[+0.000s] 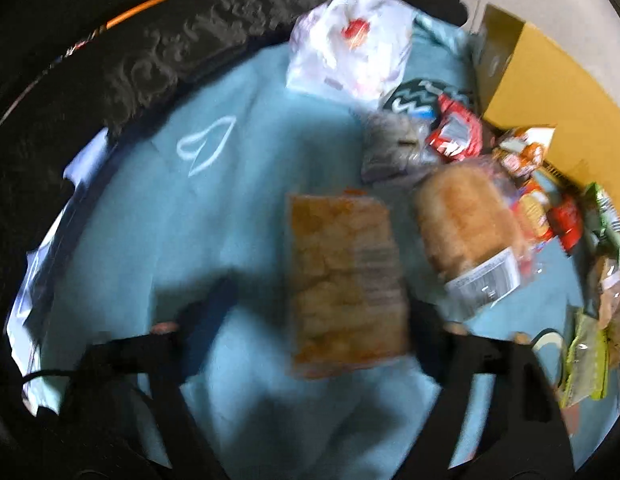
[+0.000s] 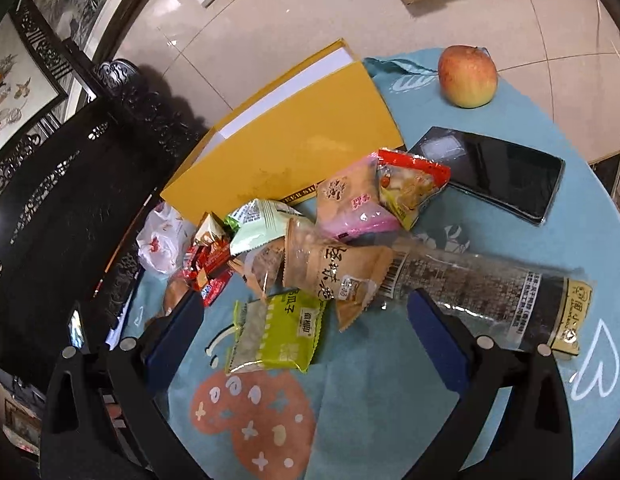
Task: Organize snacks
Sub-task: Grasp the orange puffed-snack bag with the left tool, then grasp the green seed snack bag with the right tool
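A round table under a light blue cloth [image 2: 389, 400] printed with white outlines carries the snacks, and the flat yellow cardboard box [image 2: 294, 152] at its far side serves as the anchor for everything else. Heaped against the near edge of that box are small packets: a pink-and-tan pouch [image 2: 345, 204], a red-topped clear pouch [image 2: 409, 184], a pale green sachet [image 2: 262, 220] and a tan wrapper with dark lettering [image 2: 333, 268]. Nearer than the heap lies a lime-green seed packet [image 2: 278, 332], directly between the fingers of the right gripper [image 2: 306, 332], whose jaws stand wide apart and touch nothing. A long clear sleeve of dark seaweed [image 2: 481, 284] stretches right of the heap, a black phone [image 2: 497, 176] lies right of the box, and a red-yellow apple [image 2: 467, 76] sits beyond it. In the blurred left view, the left gripper [image 1: 313, 316] straddles an orange clear-wrapped biscuit pack [image 1: 345, 280]; whether its pads press on it I cannot tell. A bagged bread loaf [image 1: 465, 224] lies beside that pack, toward the box.
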Available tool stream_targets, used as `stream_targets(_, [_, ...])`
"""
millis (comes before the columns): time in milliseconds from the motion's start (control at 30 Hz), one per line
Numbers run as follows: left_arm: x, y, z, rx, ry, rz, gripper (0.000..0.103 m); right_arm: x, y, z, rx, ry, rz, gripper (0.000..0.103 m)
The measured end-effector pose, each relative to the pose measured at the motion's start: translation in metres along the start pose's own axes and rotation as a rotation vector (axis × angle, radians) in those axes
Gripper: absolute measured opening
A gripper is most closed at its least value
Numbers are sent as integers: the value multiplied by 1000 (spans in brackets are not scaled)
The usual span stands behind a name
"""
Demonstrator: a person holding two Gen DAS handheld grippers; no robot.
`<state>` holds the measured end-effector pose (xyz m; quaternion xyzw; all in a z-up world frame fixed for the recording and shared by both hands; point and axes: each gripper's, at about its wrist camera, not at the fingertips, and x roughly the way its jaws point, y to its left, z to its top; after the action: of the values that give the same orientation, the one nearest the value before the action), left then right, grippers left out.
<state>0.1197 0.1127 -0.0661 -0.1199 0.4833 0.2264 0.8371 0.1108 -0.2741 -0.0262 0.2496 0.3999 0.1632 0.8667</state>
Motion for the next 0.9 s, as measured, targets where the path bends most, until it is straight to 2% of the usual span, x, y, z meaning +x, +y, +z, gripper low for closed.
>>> stream_targets(33, [-1, -1, 1, 14, -10, -6, 48, 0, 1, 0, -1, 3, -1, 102])
stream_targets(133, [-6, -7, -2, 89, -26, 6, 45, 2, 6, -3, -36, 15, -15, 102])
stream_targets(167, [-16, -12, -7, 124, -62, 2, 45, 4, 9, -5, -55, 18, -30, 102])
stream_targets(233, [-40, -18, -17, 176, -136, -43, 45, 11, 16, -9, -119, 51, -55, 102])
stream_targets(267, [-48, -21, -21, 191, -146, -74, 45, 15, 20, -12, -148, 80, -56, 102])
stream_targets(367, [-61, -28, -29, 200, -144, -169, 45, 26, 30, -22, -229, 130, -79, 102])
stream_targets(433, [-64, -36, -35, 214, -150, -203, 45, 36, 38, -32, -290, 170, -90, 102])
stream_targets(600, [-59, -44, -37, 225, -124, -257, 45, 56, 49, -46, -329, 229, -165, 102])
stream_targets(700, [-52, -37, -39, 207, -115, -291, 45, 68, 58, -48, -356, 222, -248, 102])
stream_targets(900, [-50, -33, -39, 201, -103, -338, 45, 100, 84, -50, -456, 257, -347, 102])
